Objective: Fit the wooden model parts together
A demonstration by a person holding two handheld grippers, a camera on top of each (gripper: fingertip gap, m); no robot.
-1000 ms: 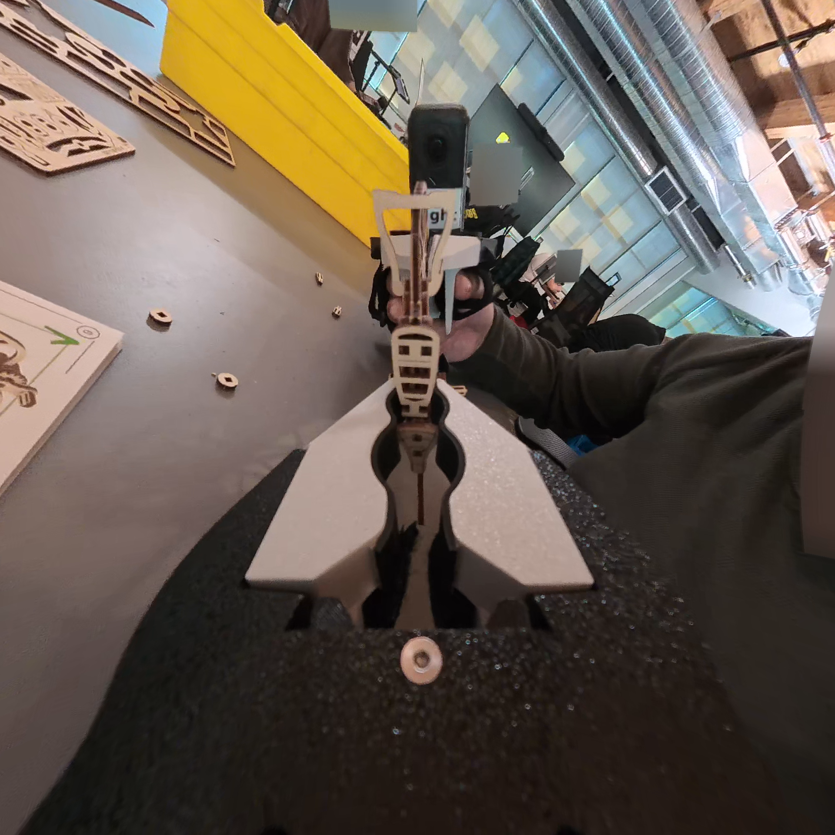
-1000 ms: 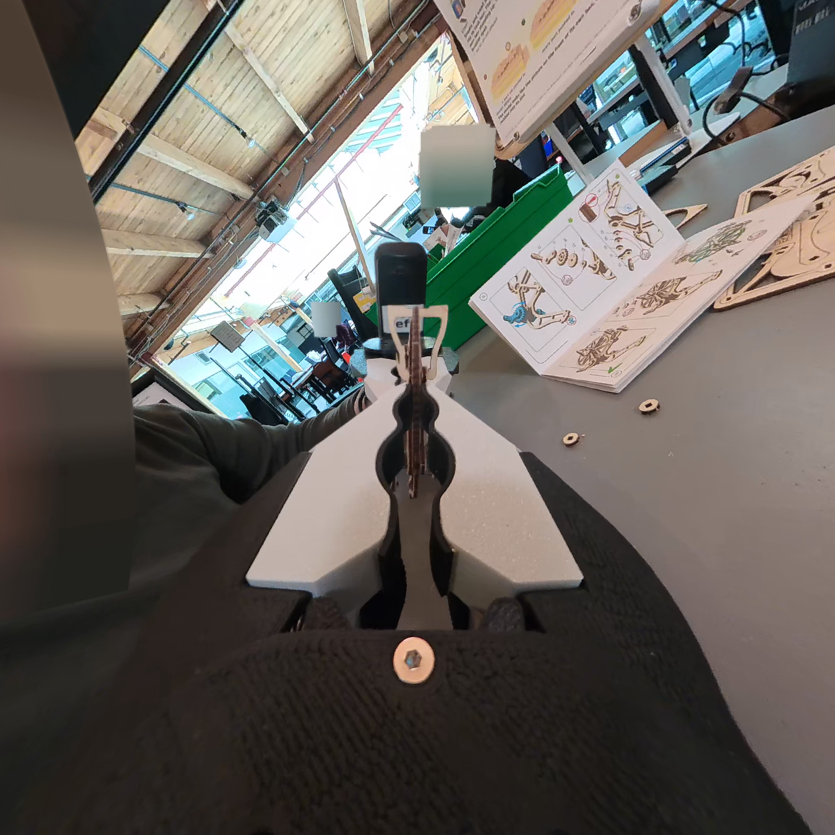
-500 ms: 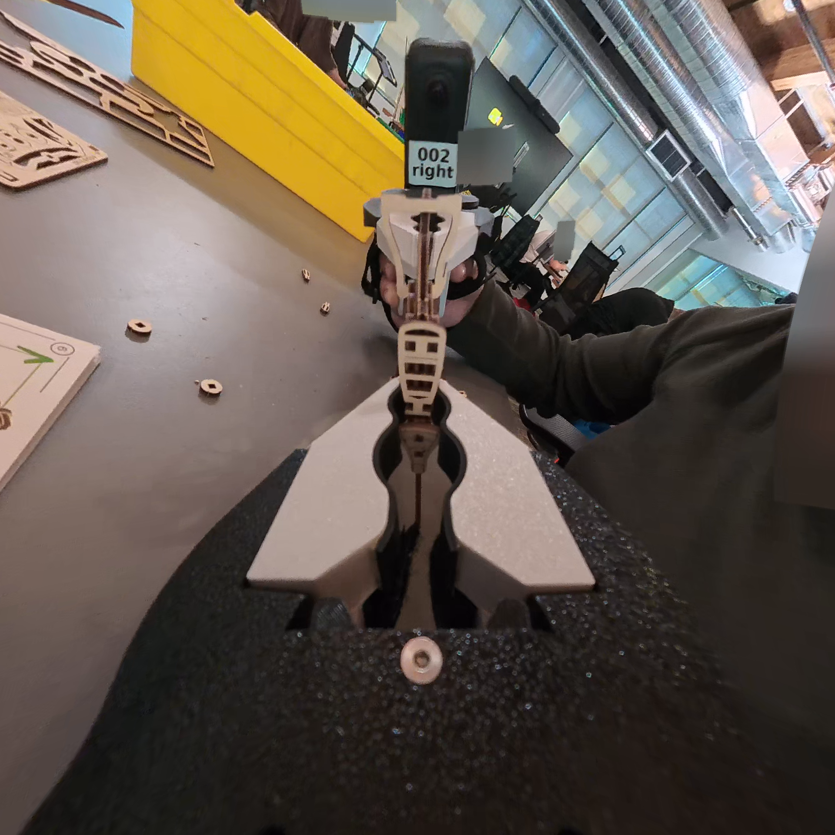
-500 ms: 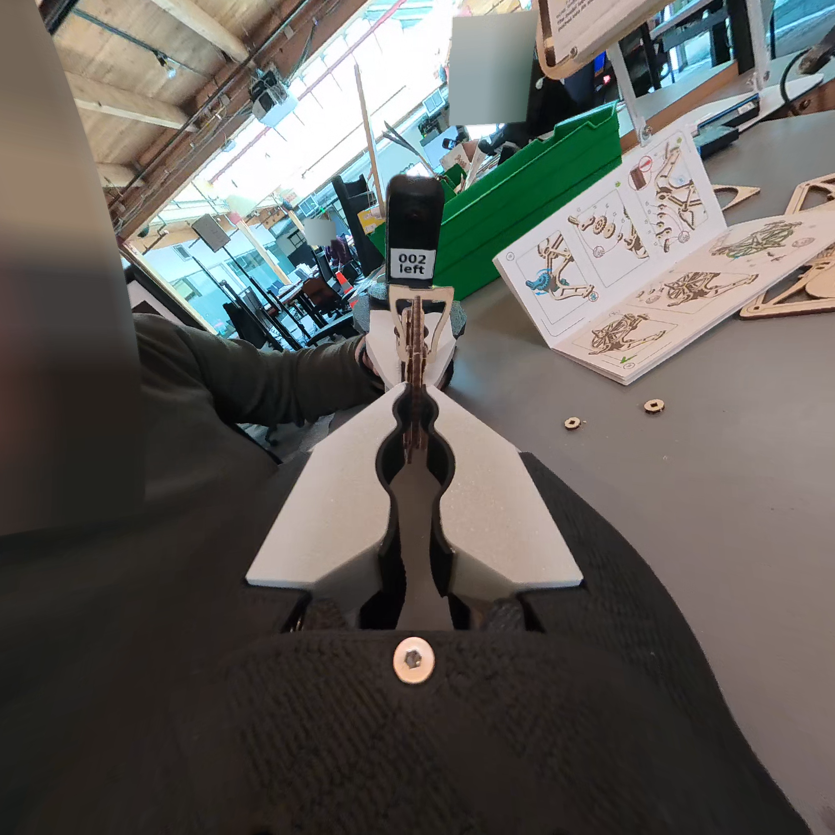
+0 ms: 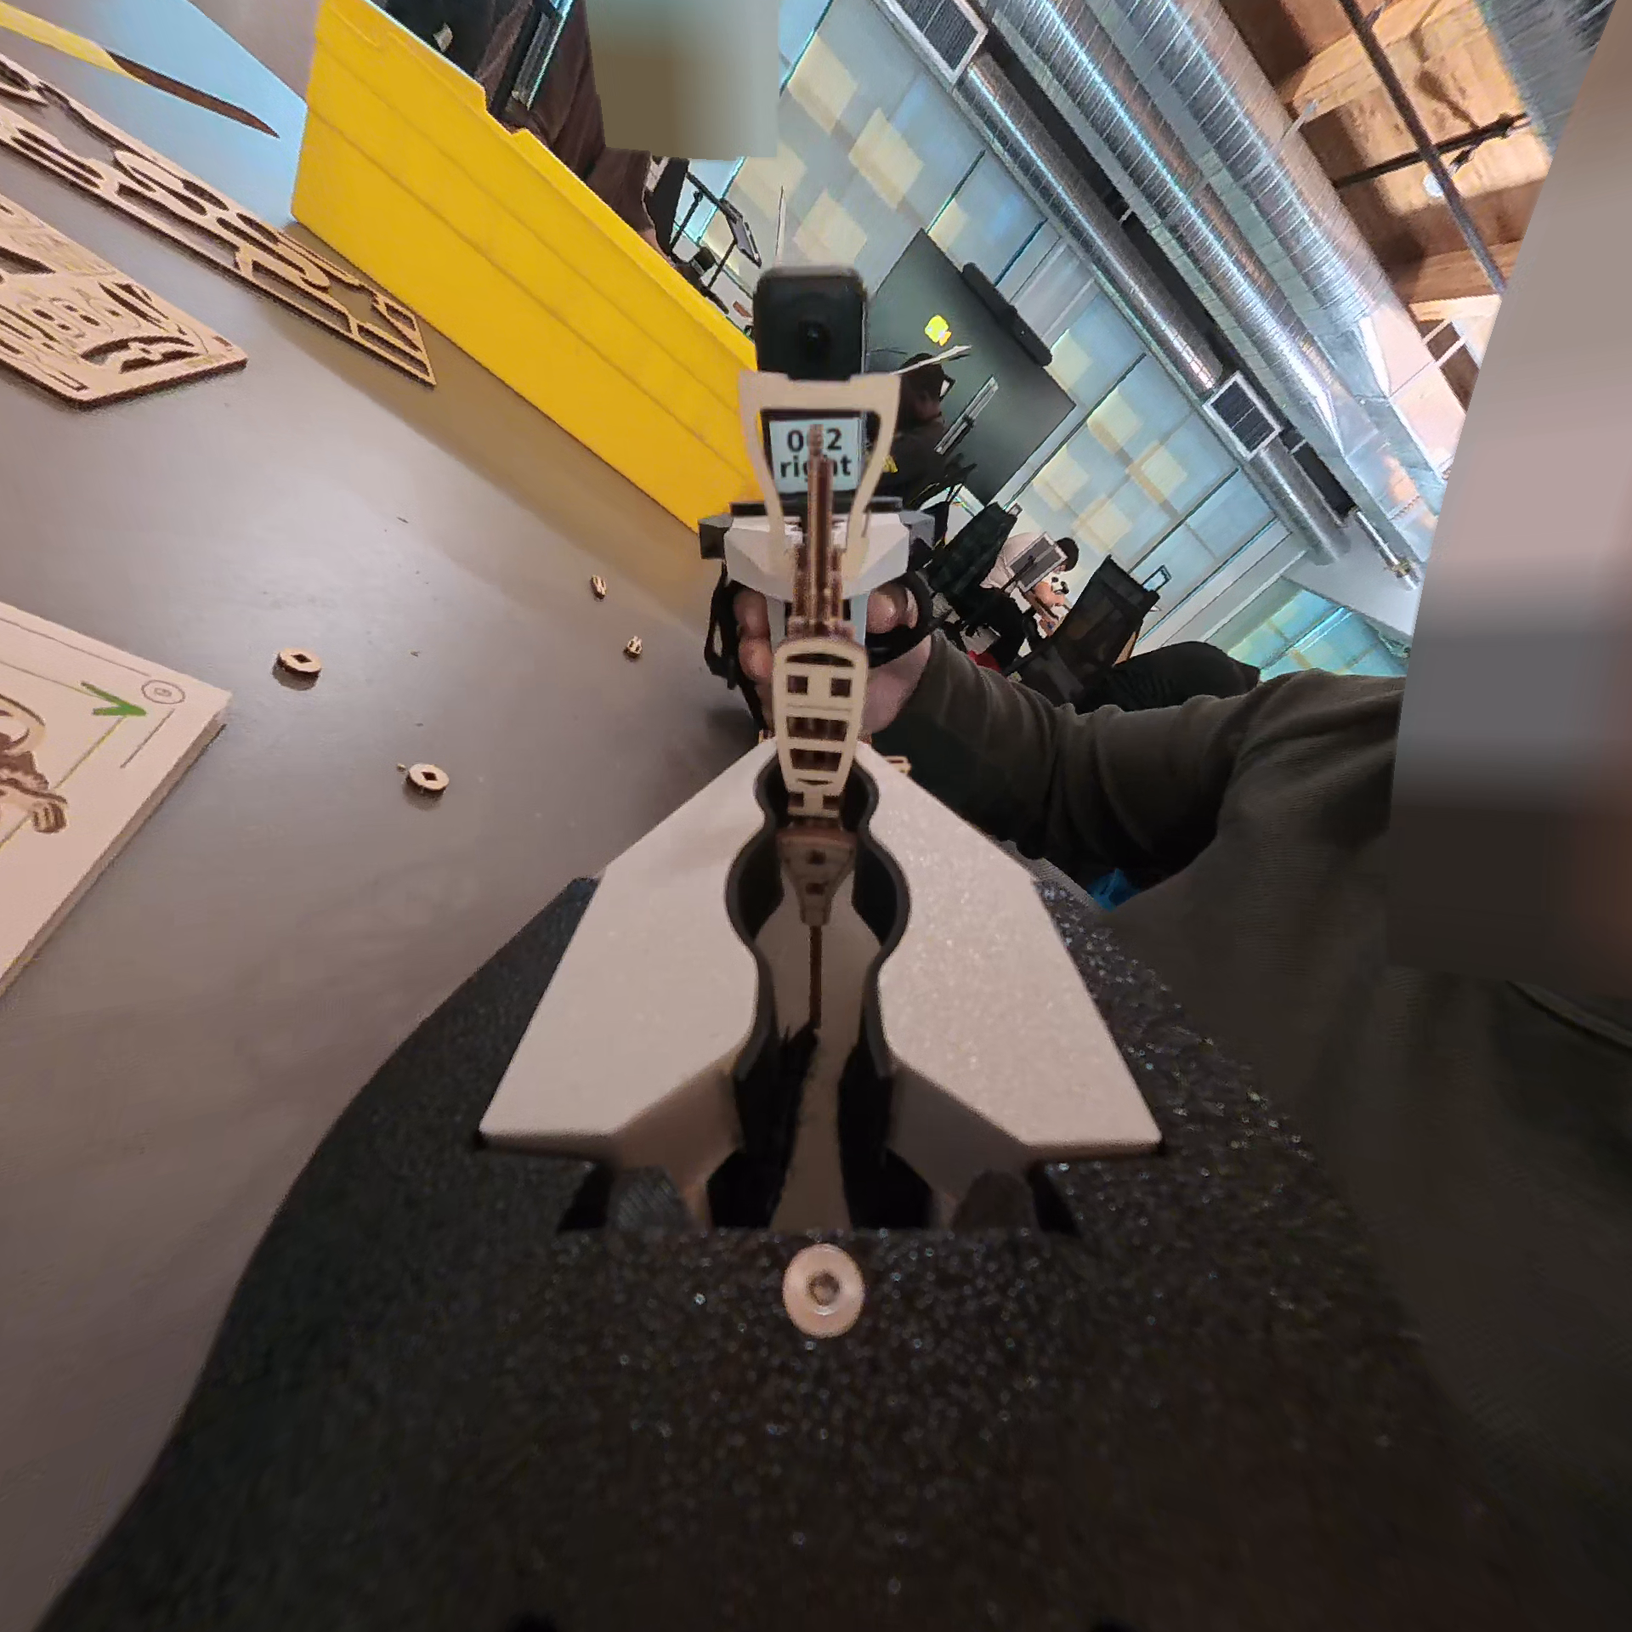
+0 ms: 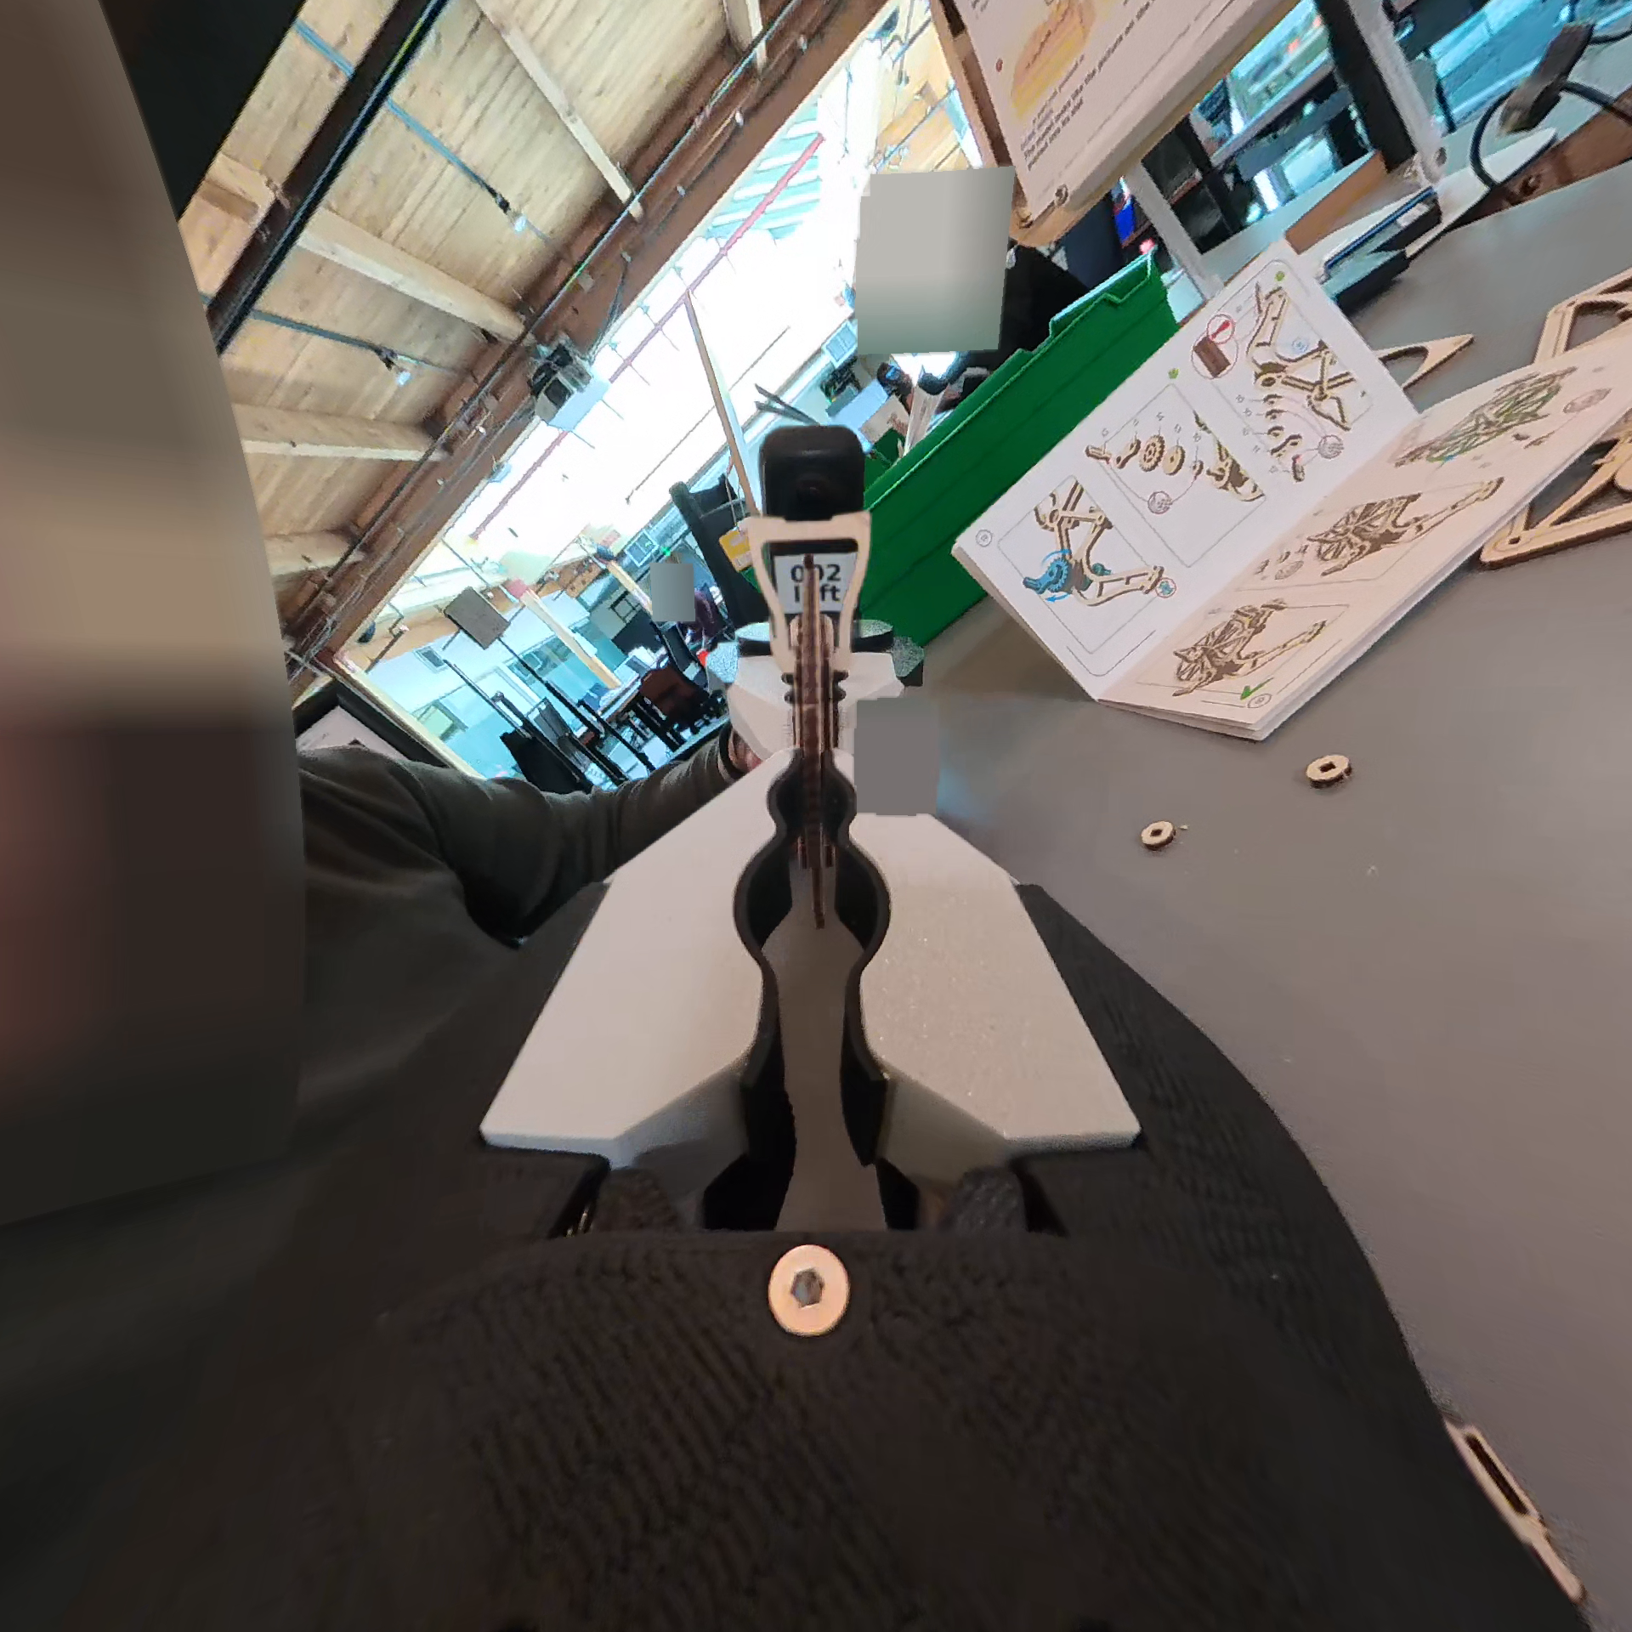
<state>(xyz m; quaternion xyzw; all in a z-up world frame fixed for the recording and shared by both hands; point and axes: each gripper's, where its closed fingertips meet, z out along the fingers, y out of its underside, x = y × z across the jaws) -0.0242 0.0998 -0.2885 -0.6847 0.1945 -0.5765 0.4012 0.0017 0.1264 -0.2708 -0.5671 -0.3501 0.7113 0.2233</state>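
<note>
The wooden model is a thin stack of laser-cut parts, held in the air between both grippers. In the left wrist view, my left gripper [image 5: 817, 782] is shut on its slotted plate [image 5: 817, 715]. A forked wooden frame [image 5: 817, 415] stands at the far end, in front of the right gripper [image 5: 817, 565], which a hand holds. In the right wrist view, my right gripper [image 6: 812, 782] is shut on the edge-on stack [image 6: 811, 706]. The same stack runs on to the left gripper [image 6: 808, 698] facing it.
On the grey table [image 5: 353, 547] lie a yellow bin [image 5: 530, 265], cut-out wooden sheets [image 5: 115, 344], an open instruction booklet [image 6: 1236, 547] and small wooden washers [image 6: 1327, 770] [image 5: 428, 777]. A green bin [image 6: 1016, 424] stands behind the booklet. A dark sleeve [image 5: 1104, 759] crosses at the right. The grippers' ends are close to 5 cm from one another.
Both grippers stay shut on the model. The pair has tilted together, so the facing gripper and the background have shifted in both views.
</note>
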